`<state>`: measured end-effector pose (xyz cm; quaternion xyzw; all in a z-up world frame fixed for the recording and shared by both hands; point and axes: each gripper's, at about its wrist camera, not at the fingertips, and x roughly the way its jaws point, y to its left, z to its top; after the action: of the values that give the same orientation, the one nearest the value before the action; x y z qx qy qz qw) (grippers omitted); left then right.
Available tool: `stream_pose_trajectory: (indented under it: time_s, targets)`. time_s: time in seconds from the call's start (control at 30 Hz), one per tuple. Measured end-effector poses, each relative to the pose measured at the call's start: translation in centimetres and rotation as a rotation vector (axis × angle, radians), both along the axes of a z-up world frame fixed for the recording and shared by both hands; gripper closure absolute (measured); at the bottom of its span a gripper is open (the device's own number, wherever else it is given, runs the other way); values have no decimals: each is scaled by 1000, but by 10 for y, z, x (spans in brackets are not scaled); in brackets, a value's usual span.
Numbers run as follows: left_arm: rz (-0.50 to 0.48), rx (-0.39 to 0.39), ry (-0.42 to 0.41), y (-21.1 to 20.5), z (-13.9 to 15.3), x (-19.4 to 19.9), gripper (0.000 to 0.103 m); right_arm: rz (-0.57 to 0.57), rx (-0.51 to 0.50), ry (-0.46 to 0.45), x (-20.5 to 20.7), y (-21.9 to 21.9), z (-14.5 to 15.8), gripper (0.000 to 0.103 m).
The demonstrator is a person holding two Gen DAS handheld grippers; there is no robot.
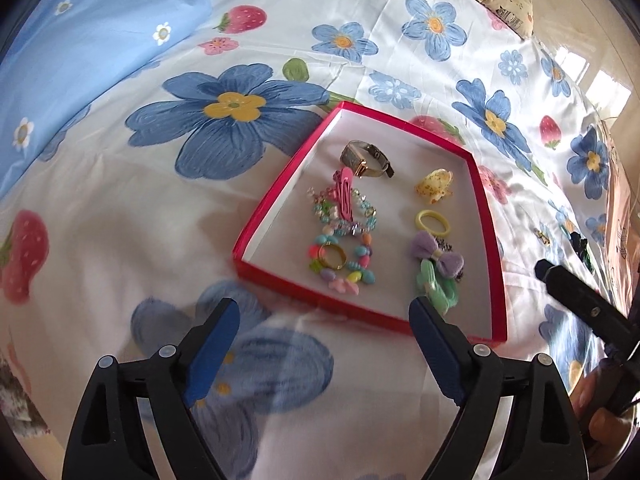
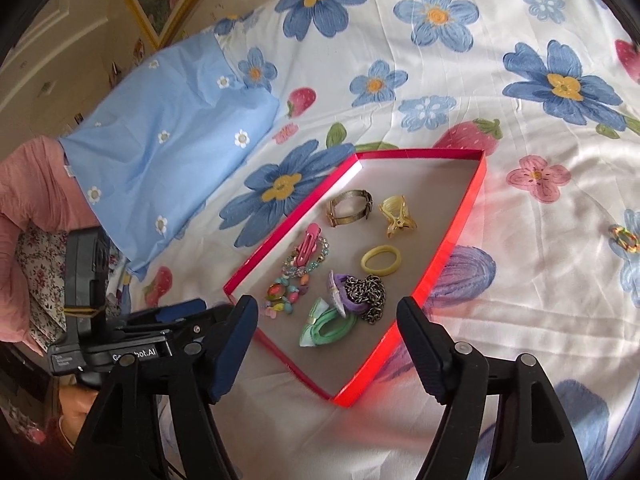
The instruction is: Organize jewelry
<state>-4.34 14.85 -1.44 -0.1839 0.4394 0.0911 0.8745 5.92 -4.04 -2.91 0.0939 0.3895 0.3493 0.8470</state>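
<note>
My jaws stand released on both sides, left gripper point(image 1: 324, 312) and right gripper point(image 2: 327, 312) holding nothing. Just ahead of them lies the red tray point(image 1: 280, 182) with a watch point(image 1: 366, 158), pink clip point(image 1: 344, 196), bead bracelets point(image 1: 342, 264), yellow claw point(image 1: 434, 186), yellow band point(image 1: 433, 222) and bows point(image 1: 436, 258). Only my right view shows the chain point(image 2: 370, 292) clearly, and a hair tie point(image 2: 624, 237) on the sheet point(image 2: 520, 280), well right of the tray.
</note>
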Motion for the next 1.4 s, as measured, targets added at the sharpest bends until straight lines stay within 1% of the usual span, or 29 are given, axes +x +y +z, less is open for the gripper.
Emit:
stream_pose_trajectory:
  time_s: [0.13,0.23,0.3,0.37,0.4,0.43,0.47,0.57,0.6,0.67,0.77,0.87,1.0,1.1,1.23,1.4]
  targets:
    - [10,20,-3,-7,2,-12,15,-11,20,-17,-9,-8,1,27]
    - [15,71,-18,-15,11,-22,15,-12,7,-38,-17,-10,5,27]
    - [10,104,-28,-20,22,-28,15,-13,-7,-66,-22,-12,14,27]
    - [7,136,-61,-24,40,-34,14,-20,-28,-105,-25,-13,28,25]
    - [5,150,-77,-26,49,-37,12,-19,-50,-134,-26,-13,38,21]
    - [2,166,-98,-28,59,-40,7,-17,-74,-171,-28,-12,51,17]
    - [2,190,-128,-30,73,-44,1,-13,-90,-200,-29,-11,61,11]
    - [4,242,-191,-37,99,-55,1,-9,-118,-298,-35,-11,94,1]
    - [0,256,-200,-40,102,-58,1,-8,-130,-321,-37,-10,102,0]
    - [6,302,-199,-48,101,-63,0,-12,-144,-341,-41,-9,106,0]
    - [31,339,-202,-59,88,-71,1,-32,-128,-332,-46,-10,91,0]
    - [55,363,-232,-69,71,-81,1,-55,-130,-332,-55,-10,64,0]
    - [65,349,-219,-75,49,-84,0,-67,-152,-339,-63,-10,36,0]
    - [65,347,-187,-80,36,-87,1,-57,-173,-323,-65,-9,21,0]
    - [72,376,-179,-79,32,-85,0,-48,-195,-304,-67,-9,9,0]
    - [68,365,-175,-78,31,-87,1,-54,-201,-277,-67,-10,1,0]
